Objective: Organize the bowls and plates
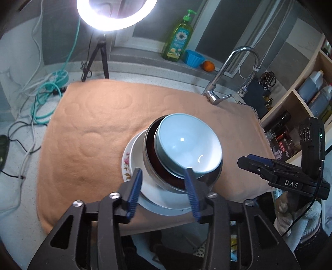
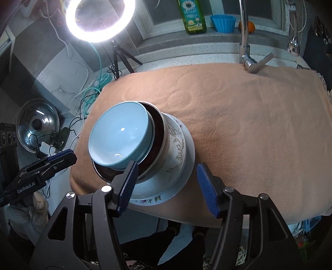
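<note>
Left gripper (image 1: 164, 176) fingers apart | right gripper (image 2: 168, 172) fingers apart | blue bowl (image 1: 187, 143) tops stack — on towel (image 1: 93, 124)

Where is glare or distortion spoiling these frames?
Left wrist: the ring light blows out white at top, and the faucet bows. Right wrist: same ring light blows out; small highlights on the blue bowl; corners vignette black.

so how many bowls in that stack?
3 visible: blue bowl on top, dark metal-rimmed bowl under it, white patterned bowl below, all on the plates. More may be hidden inside.
</note>
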### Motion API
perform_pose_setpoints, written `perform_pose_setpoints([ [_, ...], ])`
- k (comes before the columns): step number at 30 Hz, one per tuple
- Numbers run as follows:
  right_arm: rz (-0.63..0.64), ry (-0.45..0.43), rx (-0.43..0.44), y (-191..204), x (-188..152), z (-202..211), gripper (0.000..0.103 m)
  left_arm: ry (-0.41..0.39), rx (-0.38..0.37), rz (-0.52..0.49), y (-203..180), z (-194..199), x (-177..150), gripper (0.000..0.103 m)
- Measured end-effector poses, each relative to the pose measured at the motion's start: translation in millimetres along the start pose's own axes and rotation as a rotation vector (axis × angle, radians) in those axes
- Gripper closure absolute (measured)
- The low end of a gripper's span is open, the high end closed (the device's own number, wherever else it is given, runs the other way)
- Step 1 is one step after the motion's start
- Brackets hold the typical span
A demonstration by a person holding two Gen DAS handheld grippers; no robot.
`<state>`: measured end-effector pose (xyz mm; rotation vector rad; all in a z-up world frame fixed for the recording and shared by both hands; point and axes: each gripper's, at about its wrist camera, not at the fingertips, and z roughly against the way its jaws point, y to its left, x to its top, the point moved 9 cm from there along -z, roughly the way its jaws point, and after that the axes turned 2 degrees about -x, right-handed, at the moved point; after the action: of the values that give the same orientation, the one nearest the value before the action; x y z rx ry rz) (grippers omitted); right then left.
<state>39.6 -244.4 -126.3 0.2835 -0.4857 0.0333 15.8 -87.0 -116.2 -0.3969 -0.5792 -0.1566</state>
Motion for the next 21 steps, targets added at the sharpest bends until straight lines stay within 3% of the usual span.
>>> perform_pose_setpoints([
  [2,0.018,-0.029,-0.016,3.7,1.1,6.0,0.033,-0.028,0.021,-0.023,-4.4,4.8,3.3,0.042],
  [7,0.053,-0.123,-0.063,7.1,9.4,24.4,0.016,-0.094,0.073,-0.077,-13.0,14.8,12.4,0.027],
  [13,0.125,-0.186,-0.112,21.6,12.9,35.5,0.009,-0.118,0.099,-0.099,-17.3,18.2,11.5,0.026],
  [21,0.121,-0.194,-0.102,25.7,11.7,37.8,0.009,-0.121,0.118,-0.091,-18.4,21.2,9.0,0.026],
])
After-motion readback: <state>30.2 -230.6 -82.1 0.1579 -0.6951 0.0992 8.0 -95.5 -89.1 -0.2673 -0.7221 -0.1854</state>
